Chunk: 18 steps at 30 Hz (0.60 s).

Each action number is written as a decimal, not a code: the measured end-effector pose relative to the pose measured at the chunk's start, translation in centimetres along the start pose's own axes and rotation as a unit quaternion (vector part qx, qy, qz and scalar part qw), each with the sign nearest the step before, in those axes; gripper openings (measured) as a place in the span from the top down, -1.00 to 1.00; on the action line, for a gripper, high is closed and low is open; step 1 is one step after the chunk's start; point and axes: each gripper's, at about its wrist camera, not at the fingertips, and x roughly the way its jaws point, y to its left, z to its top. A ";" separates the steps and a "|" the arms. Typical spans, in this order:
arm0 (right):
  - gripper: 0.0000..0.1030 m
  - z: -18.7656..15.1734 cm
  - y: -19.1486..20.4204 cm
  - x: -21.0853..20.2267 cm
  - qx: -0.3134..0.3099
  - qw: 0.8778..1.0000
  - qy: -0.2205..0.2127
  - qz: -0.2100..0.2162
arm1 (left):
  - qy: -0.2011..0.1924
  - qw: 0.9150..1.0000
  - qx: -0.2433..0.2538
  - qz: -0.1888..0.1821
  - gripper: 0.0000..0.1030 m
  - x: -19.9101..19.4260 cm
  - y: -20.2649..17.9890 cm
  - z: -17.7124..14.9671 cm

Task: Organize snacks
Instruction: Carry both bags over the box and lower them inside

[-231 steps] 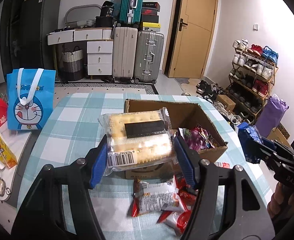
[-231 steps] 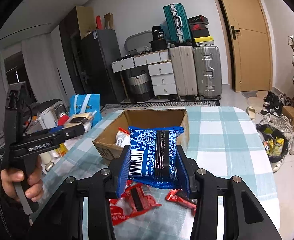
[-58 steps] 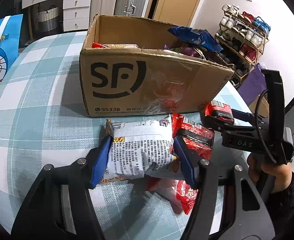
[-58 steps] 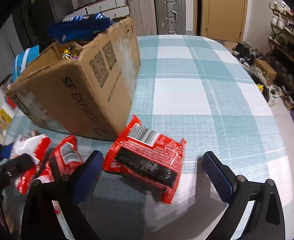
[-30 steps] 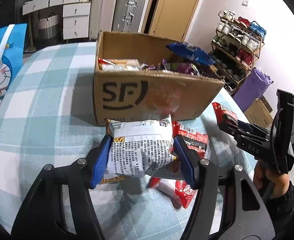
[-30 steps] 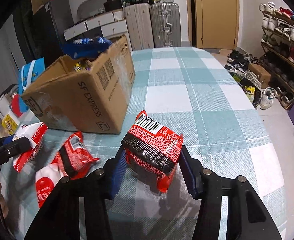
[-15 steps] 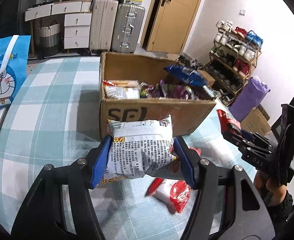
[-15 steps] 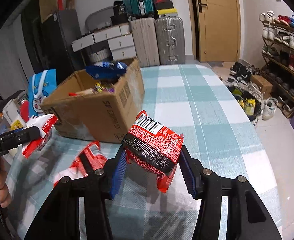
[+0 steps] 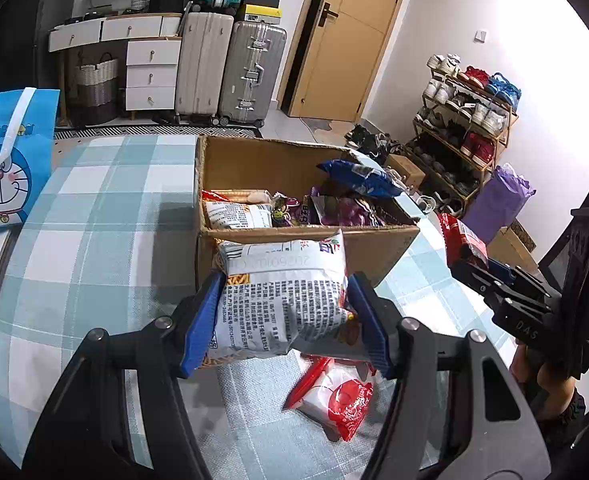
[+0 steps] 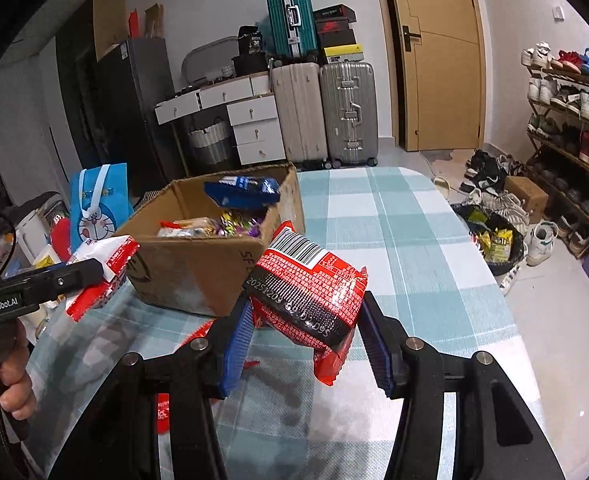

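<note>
My left gripper (image 9: 284, 320) is shut on a white snack bag (image 9: 282, 300) with grey print, held above the checked table just in front of the open cardboard box (image 9: 278, 240). The box holds several snack packs, a blue one (image 9: 358, 178) on top. My right gripper (image 10: 304, 338) is shut on a red snack pack (image 10: 306, 292) with a barcode, lifted off the table to the right of the box (image 10: 198, 268). In the left wrist view the right gripper (image 9: 478, 268) and its red pack (image 9: 460, 240) show at right. One red-and-white pack (image 9: 334, 396) lies on the table.
A blue cartoon bag (image 9: 6, 160) stands at the table's left edge. Red wrappers (image 10: 182, 348) lie on the cloth below the right gripper. Suitcases (image 10: 322, 112), drawers and a shoe rack (image 10: 566, 120) line the room behind. A person's hand (image 10: 10, 380) holds the left tool.
Both grippers have risen with their packs, so the box's inside now shows from above. The red pack came off the table about a second ago.
</note>
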 end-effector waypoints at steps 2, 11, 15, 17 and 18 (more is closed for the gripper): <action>-0.01 0.2 0.2 -0.1 -0.001 1.000 -0.004 0.002 | -0.002 1.000 -0.001 0.000 -0.18 -0.2 0.0 0.1; -0.01 1.2 1.4 -0.4 -0.014 1.000 -0.017 0.016 | -0.017 1.000 -0.012 0.007 -0.18 -2.5 0.8 0.1; -0.01 1.6 2.0 -0.4 -0.019 0.999 -0.019 0.025 | -0.025 0.999 -0.014 0.015 -0.18 -3.6 0.8 0.3; -0.01 1.9 2.2 -0.3 -0.021 0.999 -0.020 0.031 | -0.032 0.999 -0.015 0.020 -0.18 -4.2 0.8 0.3; -0.01 1.9 2.3 -0.4 -0.022 0.999 -0.020 0.034 | -0.034 0.999 -0.015 0.020 -0.18 -4.5 0.8 0.4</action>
